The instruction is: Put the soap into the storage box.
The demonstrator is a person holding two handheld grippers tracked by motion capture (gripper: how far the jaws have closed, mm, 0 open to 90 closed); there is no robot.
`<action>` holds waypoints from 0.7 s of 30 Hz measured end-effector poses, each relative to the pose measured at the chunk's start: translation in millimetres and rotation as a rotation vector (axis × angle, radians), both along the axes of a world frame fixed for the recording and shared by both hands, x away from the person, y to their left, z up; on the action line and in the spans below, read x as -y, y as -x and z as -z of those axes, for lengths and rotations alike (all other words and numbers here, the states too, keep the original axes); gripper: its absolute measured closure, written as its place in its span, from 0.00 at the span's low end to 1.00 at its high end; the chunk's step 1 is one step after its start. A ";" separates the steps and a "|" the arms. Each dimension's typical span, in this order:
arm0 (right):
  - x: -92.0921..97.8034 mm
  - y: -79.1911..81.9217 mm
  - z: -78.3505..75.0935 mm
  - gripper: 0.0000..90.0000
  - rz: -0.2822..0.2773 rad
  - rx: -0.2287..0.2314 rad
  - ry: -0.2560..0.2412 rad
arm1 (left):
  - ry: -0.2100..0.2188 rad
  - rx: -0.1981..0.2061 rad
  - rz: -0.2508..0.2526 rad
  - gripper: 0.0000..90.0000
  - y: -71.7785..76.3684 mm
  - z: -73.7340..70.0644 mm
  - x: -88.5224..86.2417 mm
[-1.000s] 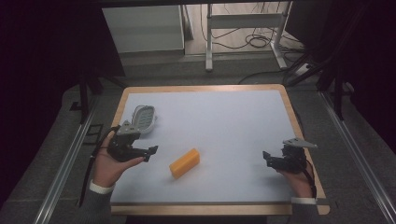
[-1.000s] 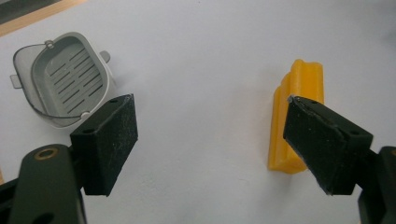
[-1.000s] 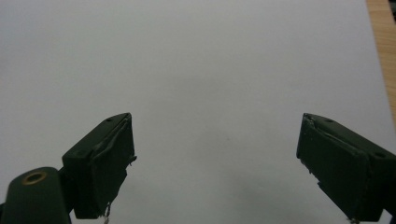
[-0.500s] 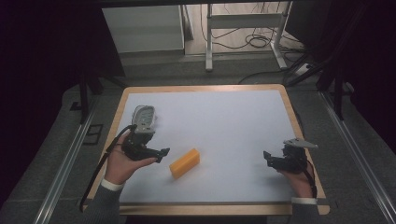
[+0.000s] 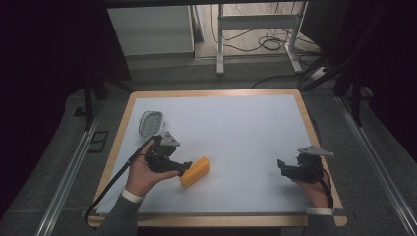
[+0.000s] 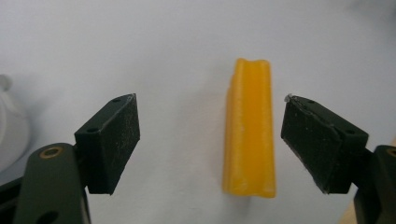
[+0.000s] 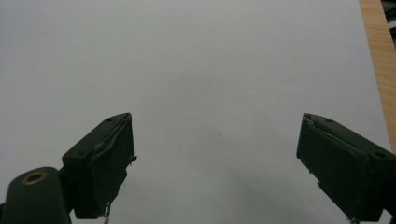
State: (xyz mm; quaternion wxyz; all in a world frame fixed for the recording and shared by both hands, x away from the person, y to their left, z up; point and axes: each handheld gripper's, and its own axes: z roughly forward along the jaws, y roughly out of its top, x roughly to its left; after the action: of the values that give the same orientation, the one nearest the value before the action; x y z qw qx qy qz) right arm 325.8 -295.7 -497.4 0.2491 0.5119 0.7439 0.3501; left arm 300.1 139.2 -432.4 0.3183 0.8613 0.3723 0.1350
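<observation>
An orange-yellow block (image 5: 195, 171) lies flat on the white table sheet (image 5: 231, 132), left of centre. My left gripper (image 5: 183, 168) is open right at the block's near-left end. In the left gripper view the block (image 6: 249, 130) lies lengthwise between the two spread jaws, closer to the right one, and neither pad touches it. My right gripper (image 5: 281, 166) rests near the table's right front, open. In the right gripper view its fingers (image 7: 100, 164) stand wide apart over bare sheet.
A pale oval dish (image 5: 150, 122) with small hollows sits at the left side of the sheet, behind my left hand. The wooden table edge (image 5: 314, 123) frames the sheet. Beyond the table are a white cabinet (image 5: 150, 29), a metal stand (image 5: 255, 22) and floor cables.
My left gripper has moved right and toward the front, from beside the oval dish to the orange block, which now lies between its jaws. The right gripper has stayed put.
</observation>
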 end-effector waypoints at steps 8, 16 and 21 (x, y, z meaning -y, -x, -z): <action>0.7 -0.1 0.2 0.12 0.005 0.000 0.001 | -0.002 -0.025 0.000 0.23 -6.2 10.5 11.8; -1.7 0.0 1.4 0.12 0.002 -0.008 0.013 | -0.021 -0.067 0.017 0.24 -11.6 25.0 24.2; -0.9 -1.3 3.6 0.12 0.005 -0.014 0.015 | -0.049 -0.084 0.014 0.30 -15.7 33.8 30.0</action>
State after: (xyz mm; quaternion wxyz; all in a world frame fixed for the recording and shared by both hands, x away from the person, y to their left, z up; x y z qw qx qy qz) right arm 327.1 -294.8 -501.0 0.2486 0.5141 0.7470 0.3403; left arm 315.8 109.3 -466.3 0.2819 0.8764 0.3759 0.1055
